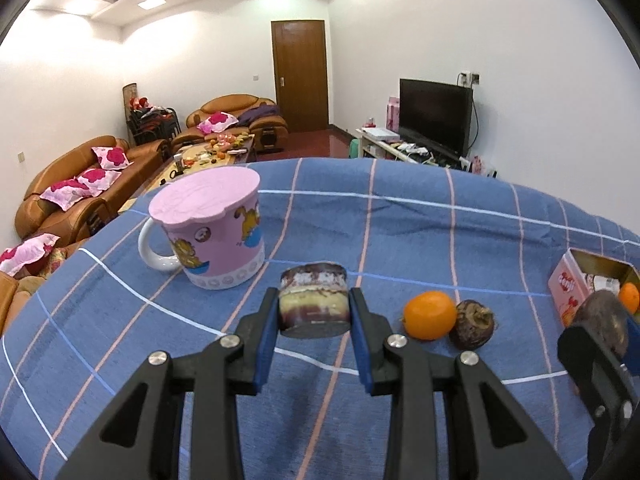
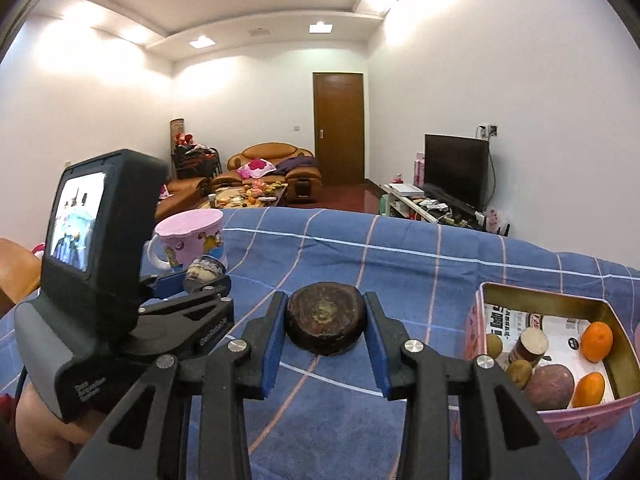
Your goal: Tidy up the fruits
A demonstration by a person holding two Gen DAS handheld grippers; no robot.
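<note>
My left gripper [image 1: 314,308] is shut on a short cut piece of sugarcane [image 1: 313,300], purple skin with a pale band, held above the blue checked cloth [image 1: 420,232]. My right gripper [image 2: 325,325] is shut on a dark brown water chestnut [image 2: 325,322], also above the cloth. An orange [image 1: 430,315] and a second water chestnut [image 1: 472,324] lie on the cloth right of the left gripper. A pink tin box [image 2: 560,412] at the right holds two oranges [image 2: 597,341], a sugarcane piece [image 2: 529,346], kiwis [image 2: 519,372] and a purple fruit [image 2: 549,386].
A pink cartoon mug [image 1: 212,232] with a pink lid stands on the cloth at the left. The left gripper's body with its screen [image 2: 80,220] fills the left of the right wrist view. Sofas, a coffee table and a TV lie beyond the table.
</note>
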